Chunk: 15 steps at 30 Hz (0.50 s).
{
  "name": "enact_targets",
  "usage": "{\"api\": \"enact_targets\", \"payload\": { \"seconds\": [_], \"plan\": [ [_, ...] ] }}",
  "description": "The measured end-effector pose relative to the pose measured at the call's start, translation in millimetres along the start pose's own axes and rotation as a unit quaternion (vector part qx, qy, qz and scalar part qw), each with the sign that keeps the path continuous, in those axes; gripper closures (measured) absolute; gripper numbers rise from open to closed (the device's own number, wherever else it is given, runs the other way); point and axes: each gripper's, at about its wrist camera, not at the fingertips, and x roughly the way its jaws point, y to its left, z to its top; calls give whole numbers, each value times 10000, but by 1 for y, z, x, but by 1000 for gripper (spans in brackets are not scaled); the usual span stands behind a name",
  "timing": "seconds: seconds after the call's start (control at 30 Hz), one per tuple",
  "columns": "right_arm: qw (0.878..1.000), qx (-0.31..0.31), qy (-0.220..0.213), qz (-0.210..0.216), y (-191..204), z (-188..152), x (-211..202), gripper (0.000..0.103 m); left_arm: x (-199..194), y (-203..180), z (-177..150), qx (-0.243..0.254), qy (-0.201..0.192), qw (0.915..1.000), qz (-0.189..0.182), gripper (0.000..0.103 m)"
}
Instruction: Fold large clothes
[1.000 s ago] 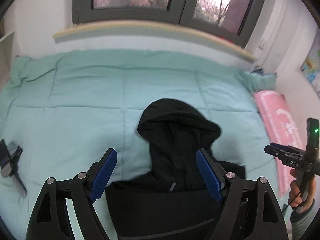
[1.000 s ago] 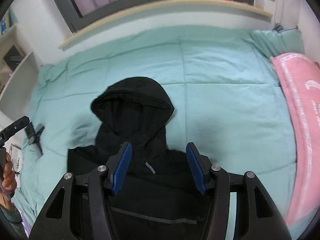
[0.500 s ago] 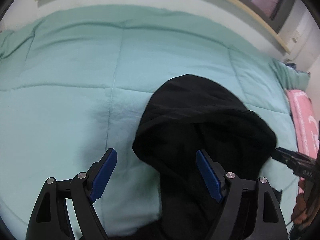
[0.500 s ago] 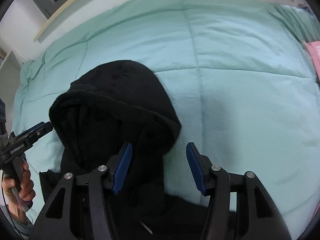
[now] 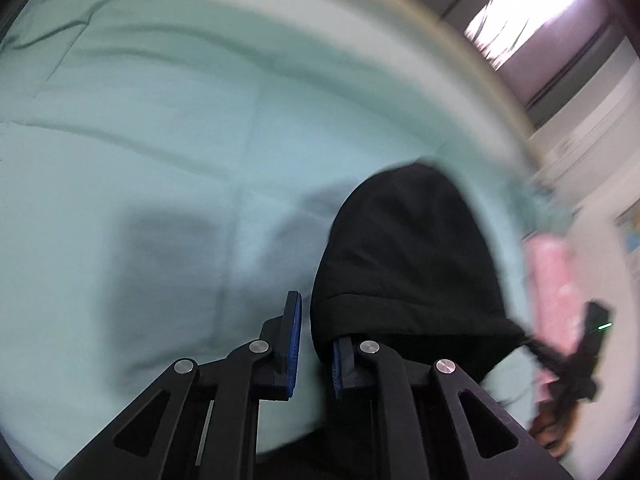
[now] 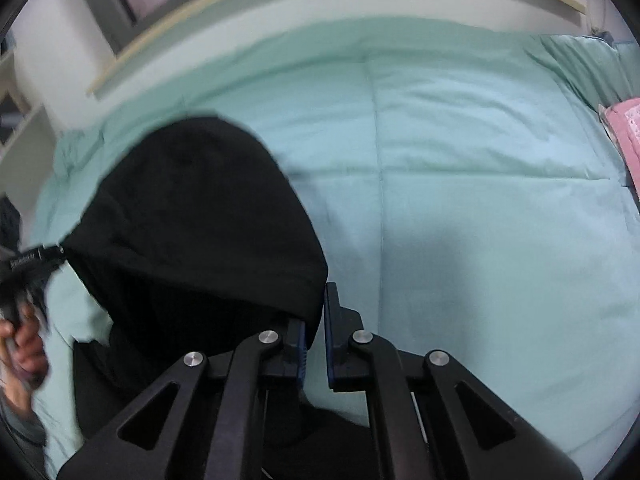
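A black hoodie lies on the mint-green bed cover, its hood raised off the bed. My left gripper is shut on the hood's left rim corner. My right gripper is shut on the hood's right rim corner. In the right wrist view the hood is stretched between both grippers, with the left gripper at its far left corner. In the left wrist view the right gripper shows at the hood's far right corner. The hoodie body hangs below, mostly hidden by the gripper frames.
The mint-green quilt covers the whole bed. A pink blanket lies along the right edge and also shows in the left wrist view. A window sill and wall run behind the bed. A white shelf stands at the left.
Both grippers went forward from the hoodie body to the hood, closed on its two rim corners, and lifted it. The left wrist view is now motion-blurred.
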Motion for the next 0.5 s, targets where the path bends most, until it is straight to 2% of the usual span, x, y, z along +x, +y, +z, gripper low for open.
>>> {"api": "enact_targets", "payload": {
  "seconds": [0.07, 0.1, 0.17, 0.23, 0.27, 0.3, 0.37, 0.5],
  "plan": [
    [9994, 64, 340, -63, -5, -10, 32, 98, 56, 15, -9, 33, 858, 9946, 587, 84],
    [9976, 226, 654, 16, -14, -17, 58, 98, 81, 24, -16, -69, 1165, 9917, 545, 84],
    [9939, 468, 980, 195, -26, -25, 87, 98, 81, 25, -14, -67, 971, 9943, 437, 82],
    [9929, 521, 1044, 248, -29, -22, 88, 94, 66, 20, -12, 2, 810, 9958, 426, 79],
    [9938, 400, 1025, 164, -26, -19, 81, 86, 57, 17, -13, 119, 710, 9963, 459, 72],
    [9953, 175, 950, 24, -20, -16, 71, 76, 42, 13, -16, 312, 531, 9966, 543, 61],
    [9961, -267, 806, -218, -9, -13, 44, 64, 19, 9, -22, 482, 333, 9961, 664, 46],
    [9975, -580, 398, -45, 0, -10, -9, 60, -44, 0, -18, 500, -271, 9978, 328, 46]
  ]
}}
